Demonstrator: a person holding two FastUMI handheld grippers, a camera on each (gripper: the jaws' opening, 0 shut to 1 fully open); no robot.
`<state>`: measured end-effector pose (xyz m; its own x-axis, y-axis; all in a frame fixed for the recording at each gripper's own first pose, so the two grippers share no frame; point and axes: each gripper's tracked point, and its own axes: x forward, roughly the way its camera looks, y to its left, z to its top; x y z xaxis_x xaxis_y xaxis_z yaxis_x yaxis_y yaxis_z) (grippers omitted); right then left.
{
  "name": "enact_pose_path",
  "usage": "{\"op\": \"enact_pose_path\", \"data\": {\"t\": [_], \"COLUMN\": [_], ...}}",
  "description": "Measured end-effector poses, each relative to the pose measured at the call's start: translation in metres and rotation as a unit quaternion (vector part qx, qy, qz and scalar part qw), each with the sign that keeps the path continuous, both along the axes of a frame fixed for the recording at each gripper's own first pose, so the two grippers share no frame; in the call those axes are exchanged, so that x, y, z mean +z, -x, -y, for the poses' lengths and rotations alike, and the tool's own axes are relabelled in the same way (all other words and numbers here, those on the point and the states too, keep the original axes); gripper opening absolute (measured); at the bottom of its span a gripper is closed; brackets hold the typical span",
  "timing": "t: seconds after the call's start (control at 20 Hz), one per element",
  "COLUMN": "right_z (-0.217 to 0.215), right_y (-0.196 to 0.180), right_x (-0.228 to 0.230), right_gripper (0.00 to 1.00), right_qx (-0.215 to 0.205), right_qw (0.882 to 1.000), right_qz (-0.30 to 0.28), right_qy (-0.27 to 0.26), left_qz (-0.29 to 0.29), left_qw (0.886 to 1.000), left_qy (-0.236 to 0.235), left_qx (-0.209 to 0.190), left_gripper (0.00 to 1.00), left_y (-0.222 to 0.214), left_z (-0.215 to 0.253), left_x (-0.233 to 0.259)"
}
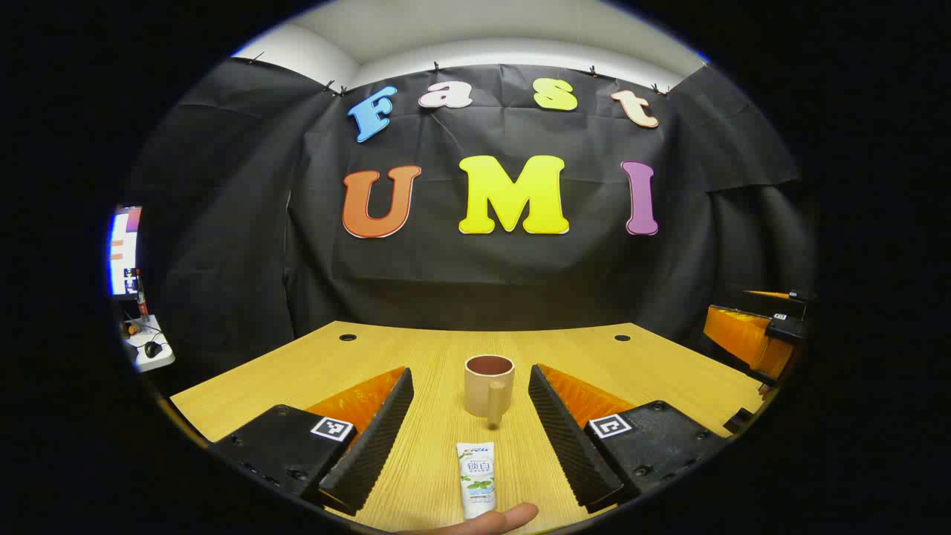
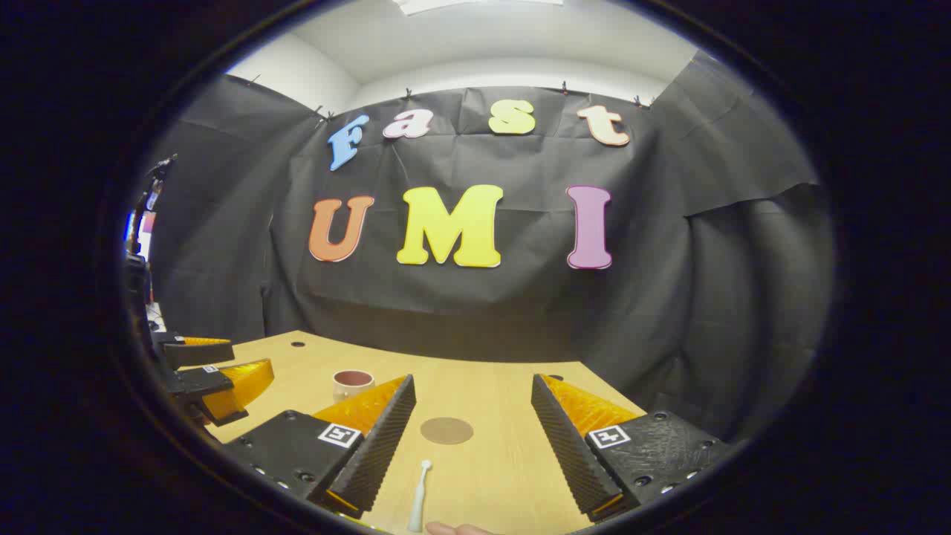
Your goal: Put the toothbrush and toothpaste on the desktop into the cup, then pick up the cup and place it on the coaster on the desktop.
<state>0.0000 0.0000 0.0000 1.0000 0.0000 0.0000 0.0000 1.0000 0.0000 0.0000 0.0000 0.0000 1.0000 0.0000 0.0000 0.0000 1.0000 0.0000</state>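
Toothpaste point(image 1: 476, 478): I see a white tube flat on the desk near its front edge, long axis running straight away from my left claw point(image 1: 471, 435) toward the cup, lying between the spread fingers, touched by neither.
Toothbrush point(image 2: 418, 504): pale, slim, flat near the front edge, its rounded end pointing away, just ahead of my right claw point(image 2: 471, 442), which is spread wide and holds nothing.
Cup point(image 1: 489, 385): beige, upright, handle facing me, mid-desk, directly beyond the toothpaste.
Coaster point(image 2: 446, 430): round brown disc, bare, beyond the toothbrush, well right of the cup.
Nearer hand: I judge left for the tube, right for the brush.
Fingertip point(image 1: 496, 519): at the tube's near end.
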Motion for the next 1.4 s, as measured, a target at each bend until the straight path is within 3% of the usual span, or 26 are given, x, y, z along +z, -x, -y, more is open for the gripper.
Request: {"op": "enact_pose_path", "data": {"t": [0.6, 0.85, 1.15, 1.4], "right_z": [0.011, 0.010, -0.002, -0.006], "right_y": [-0.010, -0.011, -0.011, -0.016], "right_x": [-0.020, -0.028, -0.044, -0.070], "right_gripper": [0.95, 0.96, 0.96, 0.96], "right_qx": [0.000, 0.001, 0.009, 0.013], "right_qw": [1.000, 1.000, 0.999, 0.996], "right_qz": [-0.027, -0.028, -0.042, -0.068], "right_qy": [-0.015, 0.007, 0.030, 0.048], "left_qz": [-0.017, -0.034, -0.108, -0.205], "left_qw": [1.000, 0.999, 0.994, 0.979], "left_qy": [0.002, -0.002, 0.021, 0.021], "left_qx": [0.000, -0.001, 0.002, 0.001], "left_gripper": [0.99, 0.99, 0.99, 1.00], "left_y": [-0.006, -0.011, -0.017, -0.011], "left_z": [0.006, 0.012, 0.010, 0.012], "left_x": [-0.004, -0.019, -0.076, -0.136]}}
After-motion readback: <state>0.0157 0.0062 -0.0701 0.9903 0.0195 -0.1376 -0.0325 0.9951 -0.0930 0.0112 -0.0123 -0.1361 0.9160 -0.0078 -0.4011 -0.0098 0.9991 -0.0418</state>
